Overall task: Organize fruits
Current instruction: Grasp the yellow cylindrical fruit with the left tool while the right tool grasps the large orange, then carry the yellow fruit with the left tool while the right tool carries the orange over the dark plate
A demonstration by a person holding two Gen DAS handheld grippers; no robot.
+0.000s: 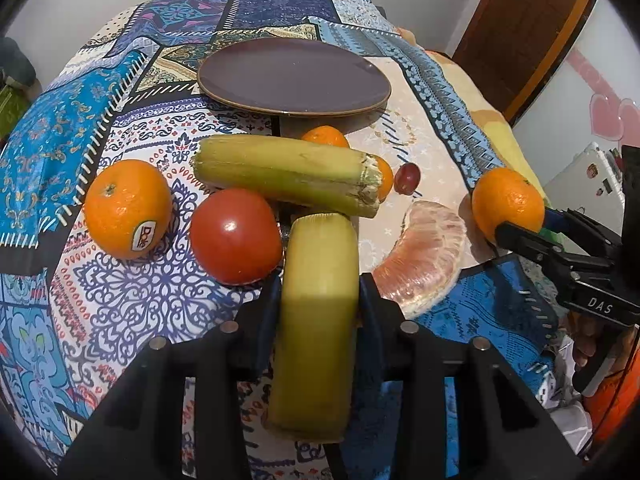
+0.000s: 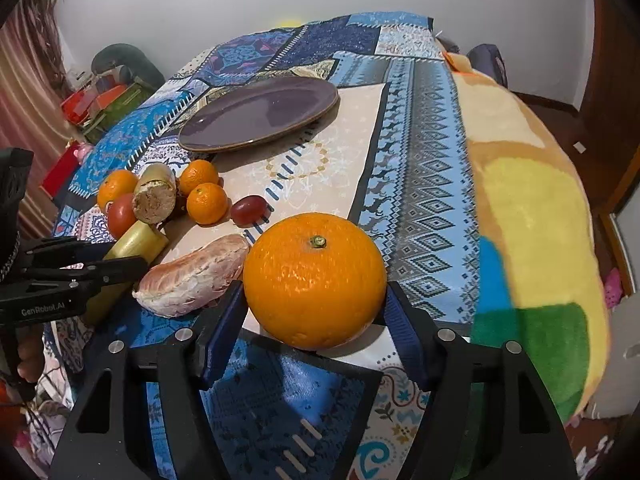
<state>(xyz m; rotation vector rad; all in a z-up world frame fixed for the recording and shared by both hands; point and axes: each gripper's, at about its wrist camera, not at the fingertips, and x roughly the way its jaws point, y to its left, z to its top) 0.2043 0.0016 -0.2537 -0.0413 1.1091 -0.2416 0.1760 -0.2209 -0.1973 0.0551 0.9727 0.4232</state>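
Right tool (image 2: 316,308) around orange (image 2: 314,280)

A sugarcane piece (image 1: 316,320) was held upright-lengthwise in the left tongs (image 1: 318,296); a large orange (image 2: 314,280) was gripped by the right tongs (image 2: 314,312).

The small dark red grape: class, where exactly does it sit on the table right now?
The small dark red grape lies on the cream cloth panel, just right of the two small orange mandarins and in front of the round purple plate.
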